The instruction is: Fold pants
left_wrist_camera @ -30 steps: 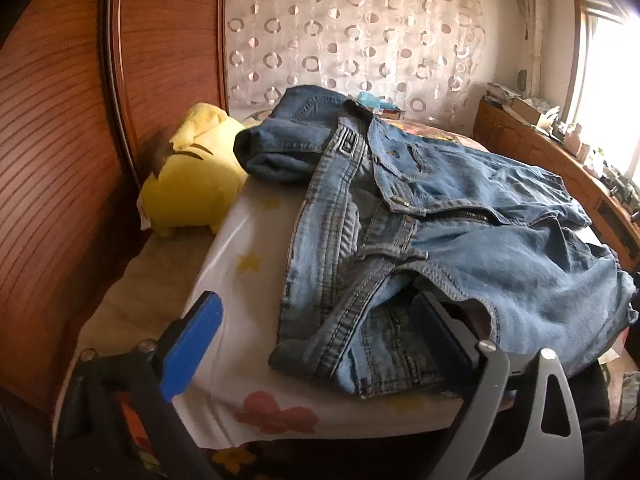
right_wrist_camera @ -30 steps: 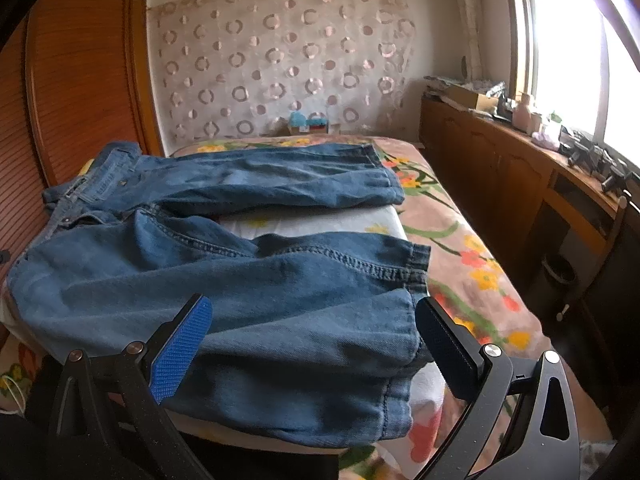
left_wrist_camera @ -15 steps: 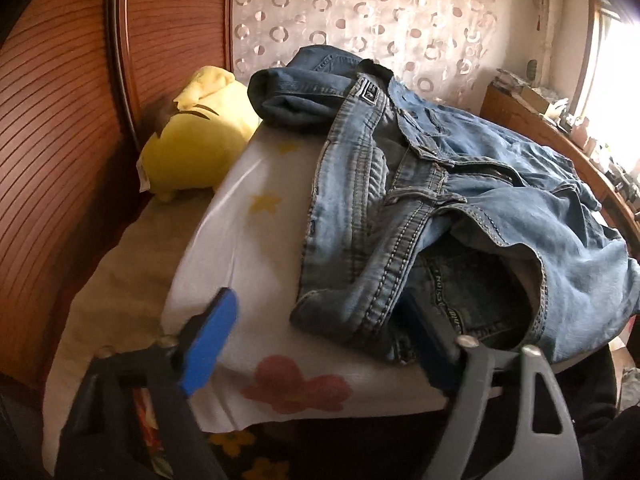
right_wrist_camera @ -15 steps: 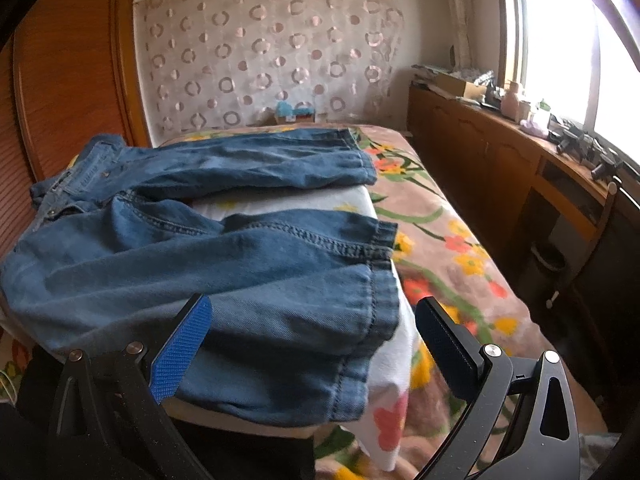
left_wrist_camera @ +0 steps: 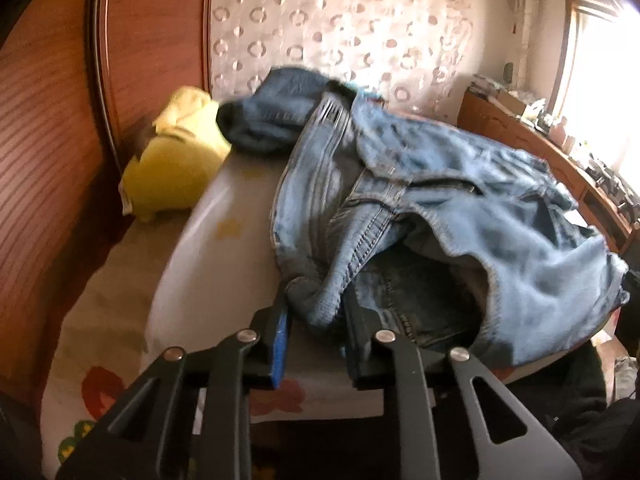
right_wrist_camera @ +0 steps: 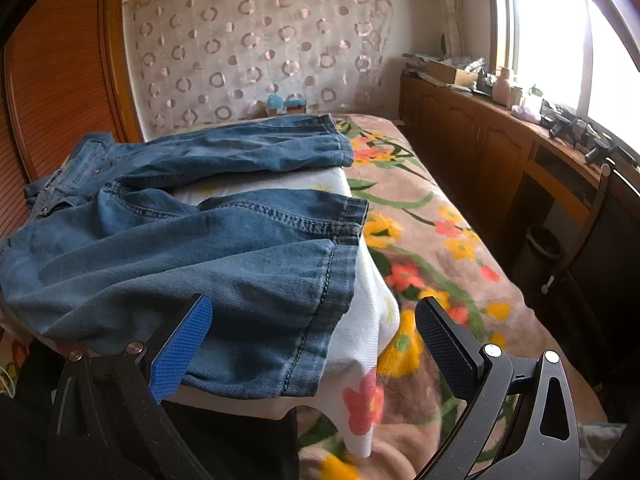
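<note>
Blue jeans (left_wrist_camera: 420, 200) lie spread over a white flower-print cloth (left_wrist_camera: 224, 248) on the bed (right_wrist_camera: 440, 240). Left wrist view shows only the waist end: waistband, fly seam and open waist, blurred. The left tool (left_wrist_camera: 316, 320) is pinching the near corner of the waistband; its jaws have just been closing, and a bunched denim fold sits between the blue pad and the black pad. Far left of the waist, a yellow plush toy (left_wrist_camera: 176, 160) sits against the wooden headboard (left_wrist_camera: 52, 120), just beside the far waist corner.

Right wrist view shows the other end: both legs run rightward, the far leg hem (right_wrist_camera: 340, 140) lying flat, the near leg hem (right_wrist_camera: 332, 280) hanging over the cloth edge. White cloth shows between the two legs. The right tool (right_wrist_camera: 312, 344) is spread wide, nothing gripped; its blue pad (right_wrist_camera: 180, 344) sits at the near leg fabric, whether touching or not I cannot tell, and the black pad is off to the right over the floral bedspread, apart from the denim.

This view alone also shows the wooden cabinet run (right_wrist_camera: 500, 152) along the right wall under a bright window (right_wrist_camera: 560, 32), with clutter on top, and the ring-pattern curtain (right_wrist_camera: 260, 40) at the far wall.
</note>
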Tool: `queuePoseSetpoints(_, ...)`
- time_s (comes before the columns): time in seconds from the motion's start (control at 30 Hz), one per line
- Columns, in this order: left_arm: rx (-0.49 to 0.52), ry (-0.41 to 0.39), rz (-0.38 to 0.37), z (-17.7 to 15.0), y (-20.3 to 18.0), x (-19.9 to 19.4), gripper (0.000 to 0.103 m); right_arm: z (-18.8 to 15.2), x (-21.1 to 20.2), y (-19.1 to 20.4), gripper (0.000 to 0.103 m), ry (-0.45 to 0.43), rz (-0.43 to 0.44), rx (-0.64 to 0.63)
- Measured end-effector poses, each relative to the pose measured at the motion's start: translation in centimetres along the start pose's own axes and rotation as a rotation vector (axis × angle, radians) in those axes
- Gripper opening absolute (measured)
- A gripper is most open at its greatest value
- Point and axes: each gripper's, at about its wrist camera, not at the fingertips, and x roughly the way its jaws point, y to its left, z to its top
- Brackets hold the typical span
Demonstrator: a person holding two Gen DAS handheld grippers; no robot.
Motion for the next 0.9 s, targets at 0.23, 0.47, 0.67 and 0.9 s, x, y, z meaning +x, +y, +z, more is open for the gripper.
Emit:
queuePoseSetpoints(0.23,0.09,-0.081,0.006,2.5,-2.4,-2.8,0.02,-0.5,0.0,-0.3,0.102,0.015,0.005,-0.011)
queuePoseSetpoints(0.47,0.076,-0.058,0.011,2.4,-1.9,-1.7,0.02,-1.8,-0.1,-1.5,0.097,0.056,0.033,0.005)
queuePoseSetpoints(0.67,0.072,-0.049,0.016,2.2,-2.1,-1.4,0.02,-2.0,-0.2,-1.2,0.084,0.085,0.097,0.003)
queuePoseSetpoints(0.9,0.067,-0.039,0.021,2.0,-2.0,-0.9,0.02,-2.5,-0.8,-0.7,0.067,0.107,0.105,-0.016)
